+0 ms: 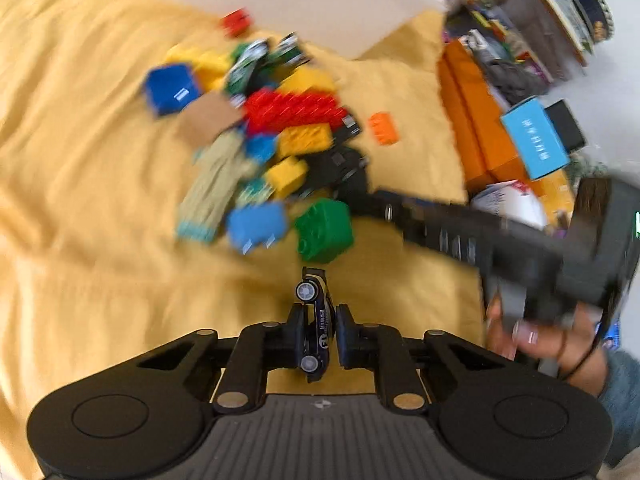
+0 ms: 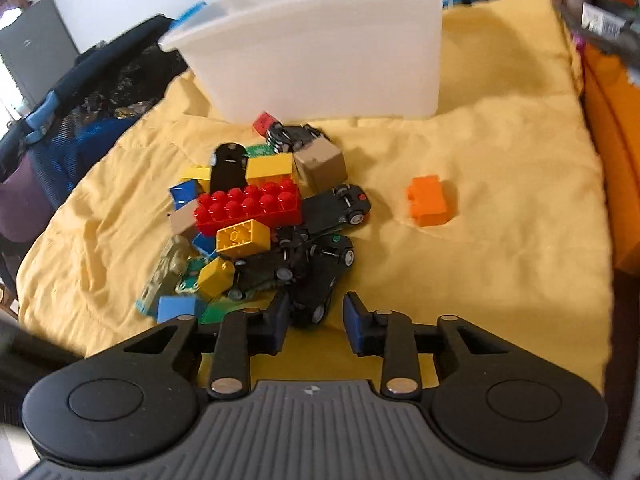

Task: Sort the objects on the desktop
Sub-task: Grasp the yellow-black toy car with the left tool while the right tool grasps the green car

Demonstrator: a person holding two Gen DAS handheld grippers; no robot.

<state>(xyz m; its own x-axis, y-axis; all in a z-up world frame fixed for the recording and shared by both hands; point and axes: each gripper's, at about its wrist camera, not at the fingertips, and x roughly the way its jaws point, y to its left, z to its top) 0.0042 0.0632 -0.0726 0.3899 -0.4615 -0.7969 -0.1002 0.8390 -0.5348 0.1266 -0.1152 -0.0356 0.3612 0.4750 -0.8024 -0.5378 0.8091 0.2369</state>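
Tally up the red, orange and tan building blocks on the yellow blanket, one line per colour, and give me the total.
Red blocks: 2
Orange blocks: 1
Tan blocks: 2
Total: 5, counting only what shows in the pile from the right wrist view.

A wrinkled, matt yellow cloth [image 2: 500,152] lies under glossy plastic bricks, among them a red brick [image 2: 248,208]. The storage bin [image 2: 320,52] is smooth, translucent white plastic. The toy car [image 1: 316,328] looks glossy black.
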